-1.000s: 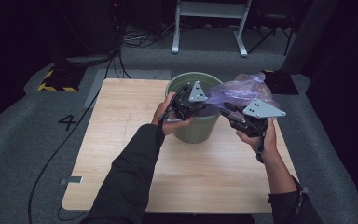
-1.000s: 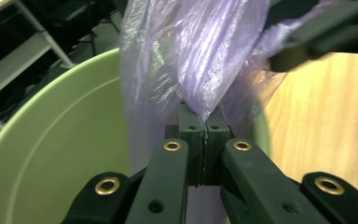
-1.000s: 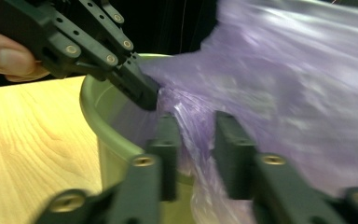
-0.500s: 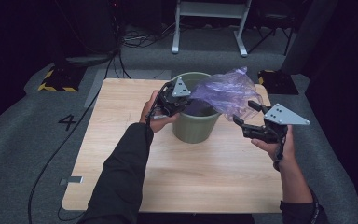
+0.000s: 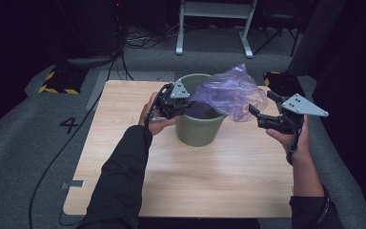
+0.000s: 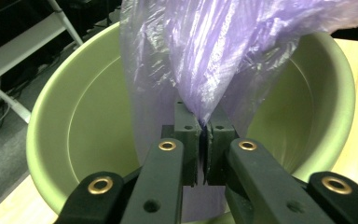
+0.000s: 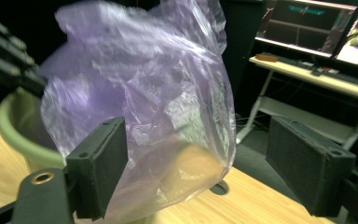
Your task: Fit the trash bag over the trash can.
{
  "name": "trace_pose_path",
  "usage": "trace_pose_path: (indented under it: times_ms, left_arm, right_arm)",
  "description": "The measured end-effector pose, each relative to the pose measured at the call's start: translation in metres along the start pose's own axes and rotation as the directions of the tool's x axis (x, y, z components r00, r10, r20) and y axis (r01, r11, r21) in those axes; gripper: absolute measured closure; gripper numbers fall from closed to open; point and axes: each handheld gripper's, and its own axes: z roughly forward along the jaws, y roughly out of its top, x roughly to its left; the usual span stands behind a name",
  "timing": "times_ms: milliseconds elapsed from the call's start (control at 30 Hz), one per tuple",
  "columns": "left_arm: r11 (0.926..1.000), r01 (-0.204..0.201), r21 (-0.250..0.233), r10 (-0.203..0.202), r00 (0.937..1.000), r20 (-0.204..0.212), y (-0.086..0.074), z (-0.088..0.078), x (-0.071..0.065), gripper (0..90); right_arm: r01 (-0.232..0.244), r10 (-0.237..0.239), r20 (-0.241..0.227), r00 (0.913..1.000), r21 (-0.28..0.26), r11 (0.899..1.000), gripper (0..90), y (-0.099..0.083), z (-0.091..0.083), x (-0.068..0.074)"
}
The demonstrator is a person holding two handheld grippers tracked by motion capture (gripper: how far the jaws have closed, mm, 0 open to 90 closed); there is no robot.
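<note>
A: Nearest, what carries everything?

B: A pale, wood-grain rectangular worktop (image 5: 181, 176), smooth and matt. Two dark-sleeved forearms come in over its near edge.

A: And the right gripper (image 5: 259, 111)?

B: At about three o'clock from the bucket, off the worktop's right edge. Its black, flat, block-shaped fingers (image 7: 103, 168) have just been opening and stand wide; the bag's film hangs loosely beyond them, and no pad presses on it.

A: The left gripper (image 6: 202, 140)?

B: At nine o'clock on the rim. Its fingers are pinched together on a gathered fold of the thin, crinkled, see-through purple plastic bag (image 5: 228, 90).

A: Where is that bag?

B: It billows, glossy and wrinkled, over the mouth of the round, smooth, sage-green plastic bucket (image 5: 198, 131), spreading toward two o'clock.

A: Farther off?

B: Grey carpeted floor (image 5: 33, 124), and a white metal frame (image 5: 214, 26) at twelve o'clock.
</note>
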Motion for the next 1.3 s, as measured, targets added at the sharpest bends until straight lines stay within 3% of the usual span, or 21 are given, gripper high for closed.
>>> trace_pose_path:
  times_ms: [67,167,200,300,433,500,533,567,667,800,900,1067,1100,1133,1167,1300]
  left_arm:
    - [1.0,0.005,-0.006,-0.005,1.0,0.005,-0.001,-0.001,0.001,85.1]
    - [0.9999,0.011,-0.005,-0.011,0.9999,0.004,-0.002,-0.001,0.003,85.0]
    - [0.9999,0.013,-0.004,-0.013,0.9999,-0.003,-0.002,-0.001,0.004,84.2]
    - [0.9997,0.022,-0.007,-0.022,0.9996,-0.02,-0.003,-0.001,0.005,75.6]
    - [0.9988,0.048,-0.006,-0.048,0.9978,-0.047,-0.004,-0.004,0.007,59.2]
    - [0.9981,0.061,-0.004,-0.061,0.9965,-0.057,-0.004,-0.005,0.007,46.0]
    - [0.9969,0.079,-0.004,-0.079,0.9943,-0.071,-0.004,-0.006,0.007,39.3]
    - [0.9945,0.104,-0.018,-0.105,0.9918,-0.074,-0.005,-0.01,0.008,35.0]
    - [0.9924,0.114,-0.047,-0.117,0.9914,-0.059,-0.004,-0.017,0.007,26.2]
    - [0.993,0.067,-0.097,-0.073,0.9955,-0.06,0.003,-0.032,-0.003,20.4]
    - [0.9877,0.016,-0.156,-0.026,0.9976,-0.064,0.013,-0.044,-0.016,19.8]
    - [0.9823,0.001,-0.187,-0.006,0.9996,-0.027,0.024,-0.047,-0.028,17.8]
    - [0.9797,0.003,-0.2,-0.006,0.9999,-0.015,0.026,-0.048,-0.031,17.5]
    - [0.9719,0.016,-0.235,-0.013,0.9998,0.018,0.03,-0.05,-0.035,16.9]
    - [0.9719,0.016,-0.235,-0.013,0.9998,0.018,0.03,-0.05,-0.035,16.8]
    - [0.958,0.02,-0.286,-0.007,0.9989,0.047,0.037,-0.057,-0.043,16.2]
  right_arm:
    - [-0.029,0.029,-0.019,0.9994,0.011,1.0,21.3,0.001,0.004,-0.003]
    - [-0.036,0.037,-0.021,0.9991,0.028,0.999,23.6,0.001,0.007,-0.005]
    - [-0.038,0.039,-0.054,0.9978,0.019,0.999,44.9,0.001,0.008,-0.004]
    - [-0.001,0.001,-0.123,0.9924,0.003,1.0,68.1,0.002,0.005,0.004]
    - [0.071,-0.072,-0.176,0.9817,-0.014,0.997,84.9,0.004,0.0,0.018]
    - [0.095,-0.097,-0.187,0.9775,-0.018,0.995,88.8,0.006,-0.003,0.023]
    - [0.095,-0.097,-0.187,0.9775,-0.018,0.995,88.8,0.006,-0.003,0.023]
    - [0.133,-0.134,-0.19,0.9725,-0.019,0.991,89.7,0.009,-0.006,0.028]
    - [0.165,-0.167,-0.201,0.9654,-0.024,0.986,89.8,0.012,-0.009,0.034]
    - [0.217,-0.217,-0.217,0.9518,-0.024,0.976,89.6,0.018,-0.012,0.045]
    - [0.245,-0.243,-0.233,0.9415,-0.023,0.969,89.5,0.023,-0.01,0.056]
    - [0.267,-0.261,-0.255,0.9311,-0.011,0.964,89.0,0.026,-0.005,0.066]
    - [0.274,-0.267,-0.261,0.9277,-0.009,0.962,88.9,0.027,-0.004,0.068]
    - [0.284,-0.274,-0.269,0.9234,-0.001,0.959,88.8,0.027,-0.001,0.073]
    - [0.284,-0.274,-0.269,0.9234,-0.001,0.959,88.8,0.027,-0.001,0.073]
    - [0.322,-0.303,-0.287,0.9087,0.018,0.947,88.9,0.025,0.004,0.082]
